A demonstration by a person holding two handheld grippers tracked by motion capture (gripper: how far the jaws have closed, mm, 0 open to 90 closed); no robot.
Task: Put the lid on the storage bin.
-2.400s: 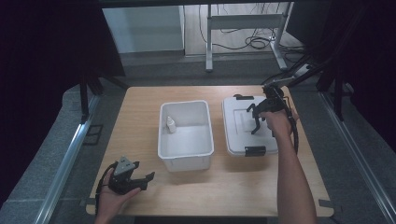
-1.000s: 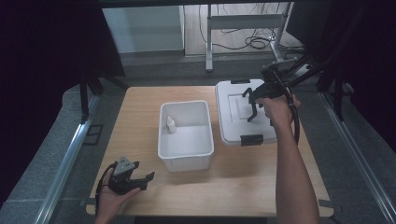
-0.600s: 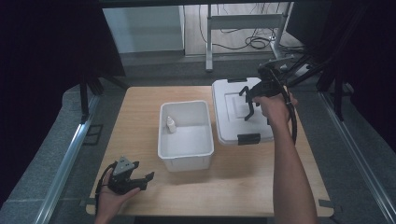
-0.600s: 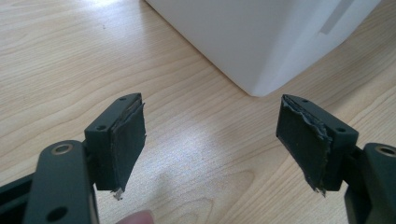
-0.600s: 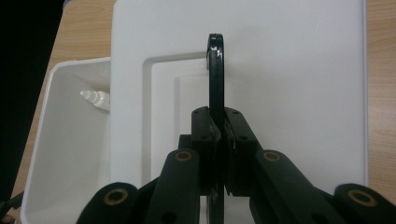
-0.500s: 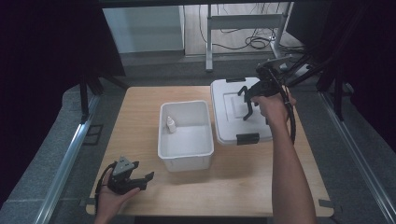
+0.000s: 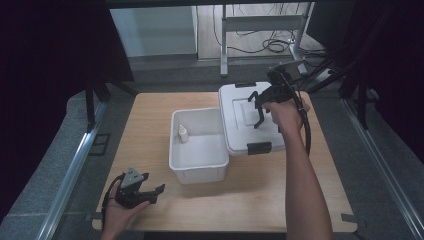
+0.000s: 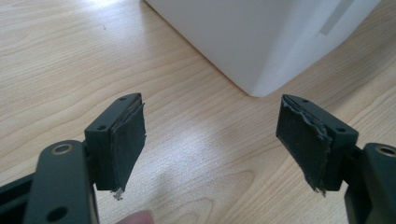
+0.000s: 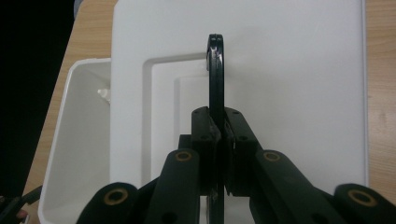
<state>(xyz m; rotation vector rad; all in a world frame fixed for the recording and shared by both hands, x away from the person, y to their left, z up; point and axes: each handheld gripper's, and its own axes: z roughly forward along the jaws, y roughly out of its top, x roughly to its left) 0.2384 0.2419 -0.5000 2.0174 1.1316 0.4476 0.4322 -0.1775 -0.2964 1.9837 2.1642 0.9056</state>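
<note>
**A:** Where is your right gripper (image 7: pixel 259 111)?

**B:** Your right gripper is over the far right part of the desk (image 7: pixel 150 140), above the white lid (image 7: pixel 240 117). Its fingers (image 9: pixel 205 135) are clenched on the black handle (image 9: pixel 215 84) that arches over the top of the lid. In the right gripper view the thin black handle stands edge-on, pinched between the two pads.

**A:** And how does the lid lie?

**B:** In the high view the lid sits just right of the open white bin (image 7: pixel 197 170), with its left edge over the bin's right rim. A black latch (image 7: pixel 259 148) shows on the lid's near edge and another on its far edge. I cannot tell whether the lid rests on the desk or hangs from your grip.

**A:** What is inside the bin?

**B:** A small white bottle (image 7: pixel 183 133) stands upright by the bin's left wall, towards the far end.

**A:** What about your left gripper (image 7: pixel 150 192)?

**B:** You hold your left gripper at the near left corner of the desk, well apart from the lid. Its fingers (image 8: pixel 125 140) are released, spread wide with nothing but bare wood between them. In the left gripper view a corner of the bin shows beyond them.
</note>
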